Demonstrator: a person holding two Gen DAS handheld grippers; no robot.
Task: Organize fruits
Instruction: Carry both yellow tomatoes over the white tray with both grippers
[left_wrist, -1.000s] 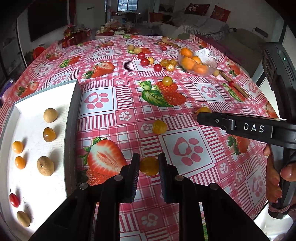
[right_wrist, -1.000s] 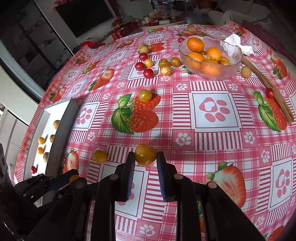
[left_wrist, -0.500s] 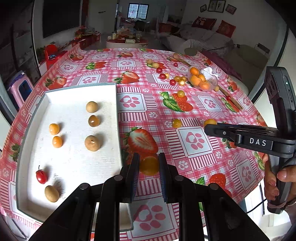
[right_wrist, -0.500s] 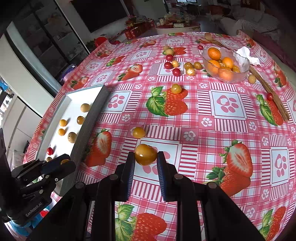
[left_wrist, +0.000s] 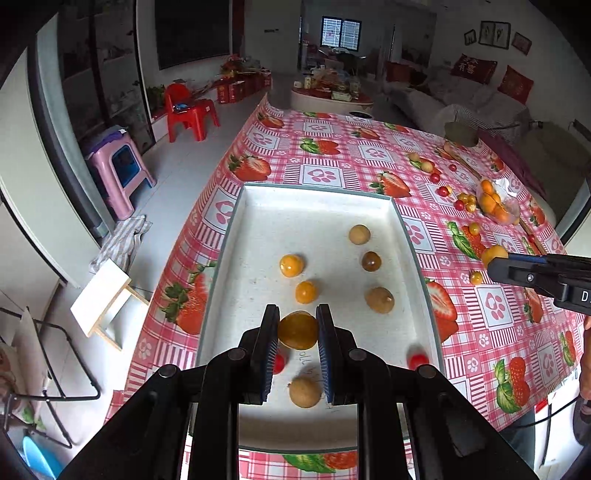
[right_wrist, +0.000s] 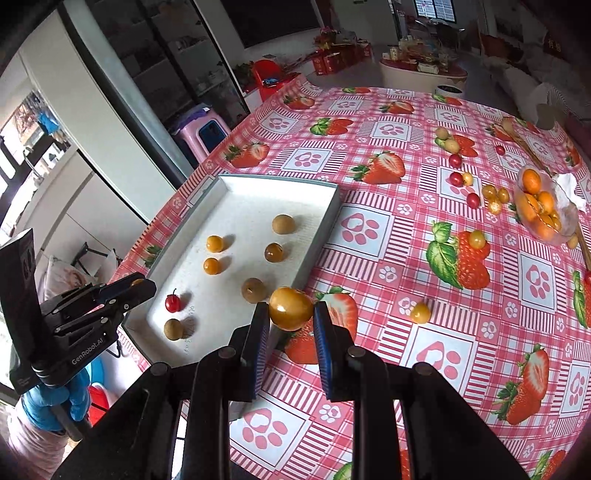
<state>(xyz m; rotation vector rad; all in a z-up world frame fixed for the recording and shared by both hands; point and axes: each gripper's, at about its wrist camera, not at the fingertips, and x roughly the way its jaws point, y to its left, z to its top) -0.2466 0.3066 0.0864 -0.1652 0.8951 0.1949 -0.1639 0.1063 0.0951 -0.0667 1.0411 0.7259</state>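
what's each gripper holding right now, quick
left gripper: shut on a yellow-orange fruit, over the white tray.
right gripper: shut on an orange tomato-like fruit, by the tray's edge.

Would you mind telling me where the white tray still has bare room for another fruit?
The white tray is bare along its far end, beyond the tan fruit, and down its left side. Its middle and near end are crowded.

Home living room – sofa (left_wrist: 476, 99) with red cushions, framed pictures (left_wrist: 496, 35), plastic stools (left_wrist: 122, 173), strawberry tablecloth (left_wrist: 332, 155)
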